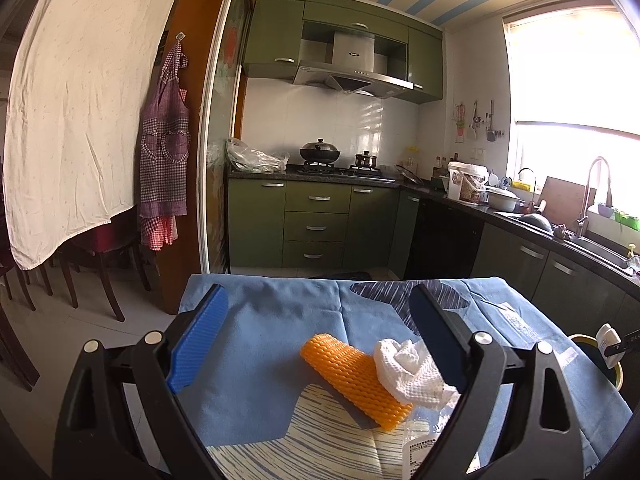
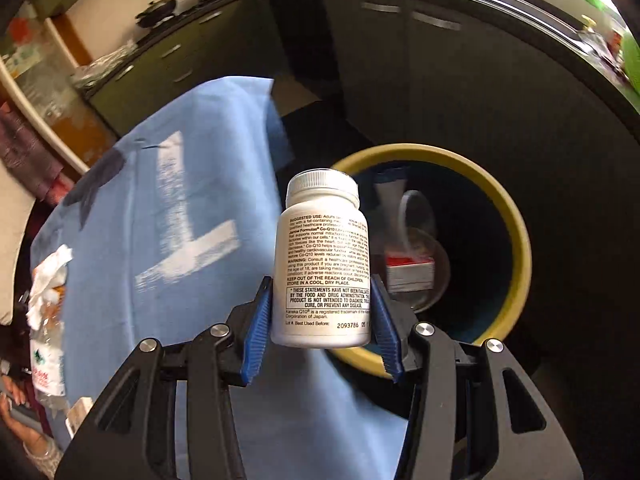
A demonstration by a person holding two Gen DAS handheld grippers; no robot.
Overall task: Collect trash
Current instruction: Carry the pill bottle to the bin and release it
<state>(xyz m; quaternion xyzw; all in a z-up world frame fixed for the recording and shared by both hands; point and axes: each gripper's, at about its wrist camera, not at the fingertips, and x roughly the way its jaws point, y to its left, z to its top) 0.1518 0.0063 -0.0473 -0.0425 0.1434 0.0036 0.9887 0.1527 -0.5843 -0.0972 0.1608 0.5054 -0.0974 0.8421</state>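
My right gripper is shut on a white pill bottle, both blue pads pressing its sides. The bottle hangs at the table's edge, beside a yellow-rimmed bin that holds a red-and-white box and clear plastic tubs. My left gripper stands open above the blue tablecloth. Between its fingers lie an orange foam net sleeve and a crumpled white paper towel. A clear plastic wrapper lies just below them. The bin's rim shows at the right edge of the left wrist view.
Dark kitchen cabinets stand behind the bin. Green drawers, a stove with pots and a sink counter line the far walls. Dark wooden chairs stand left of the table. A person's hand shows at the lower left in the right wrist view.
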